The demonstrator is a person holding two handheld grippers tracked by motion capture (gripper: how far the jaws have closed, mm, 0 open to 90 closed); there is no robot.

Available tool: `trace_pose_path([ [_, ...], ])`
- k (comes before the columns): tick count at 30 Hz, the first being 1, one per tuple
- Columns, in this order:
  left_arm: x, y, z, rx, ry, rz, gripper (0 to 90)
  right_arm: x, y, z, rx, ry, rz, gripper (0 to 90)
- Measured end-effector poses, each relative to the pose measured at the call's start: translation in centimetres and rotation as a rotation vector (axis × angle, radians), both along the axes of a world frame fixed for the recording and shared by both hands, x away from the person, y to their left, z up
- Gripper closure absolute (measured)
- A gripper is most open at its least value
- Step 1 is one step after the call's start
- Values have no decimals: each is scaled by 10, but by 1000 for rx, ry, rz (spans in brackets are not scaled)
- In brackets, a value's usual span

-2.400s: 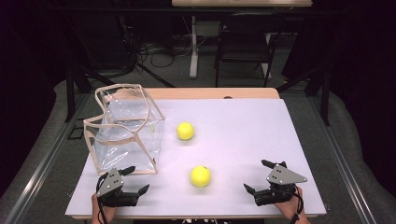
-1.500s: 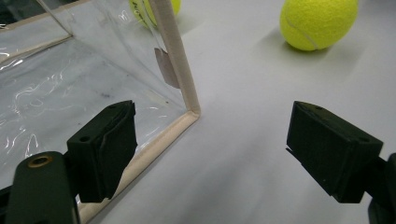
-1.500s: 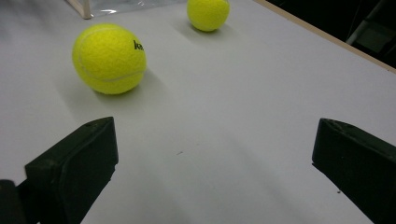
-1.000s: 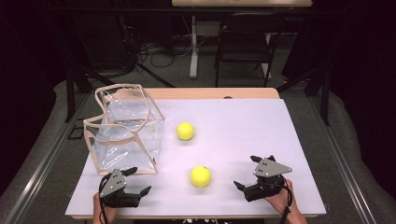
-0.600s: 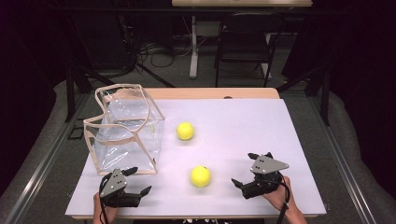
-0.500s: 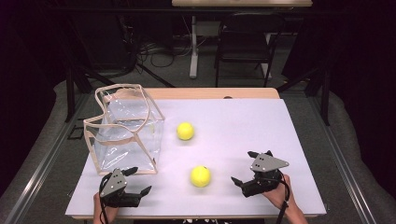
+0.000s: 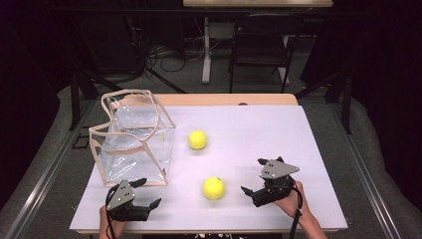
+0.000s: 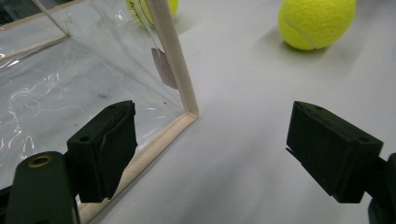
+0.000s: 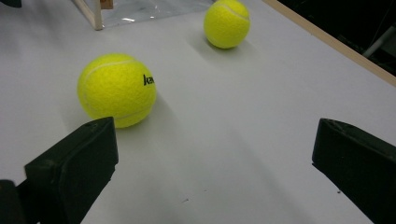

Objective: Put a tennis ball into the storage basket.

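Right tool (image 7: pixel 251 191) has neared the round near ball (image 7: pixel 214 188).

A lab or recording studio is suggested. A white tabletop (image 7: pixel 259 134) with a wooden edge is set in a space hung with dark curtains (image 7: pixel 383 74) on both sides. Loose cables (image 7: pixel 166 52) are seen lying on the grey carpeted floor (image 7: pixel 378 149) behind it. A black chair (image 7: pixel 259 45) and the white leg of a 2nd table (image 7: pixel 205 50) are placed at the back. Metal rails (image 7: pixel 45 174) are run along the floor beside the tabletop, as in a purpose-built test rig.
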State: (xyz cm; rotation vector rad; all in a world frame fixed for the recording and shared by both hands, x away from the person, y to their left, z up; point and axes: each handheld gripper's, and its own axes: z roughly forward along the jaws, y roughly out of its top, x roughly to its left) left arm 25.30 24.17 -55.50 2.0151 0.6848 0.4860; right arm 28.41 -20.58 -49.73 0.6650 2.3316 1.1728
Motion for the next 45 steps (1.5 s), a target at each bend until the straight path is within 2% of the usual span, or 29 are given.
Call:
trace_pose_path([
  [14,0,1,0,2,-3,-3,159,12,19,-4,-29,33,47,0],
  [35,0,1,0,2,-4,-3,159,20,48,-6,-51,64,111,0],
  [45,0,1,0,3,-4,-4,159,25,58,-9,-59,84,124,0],
])
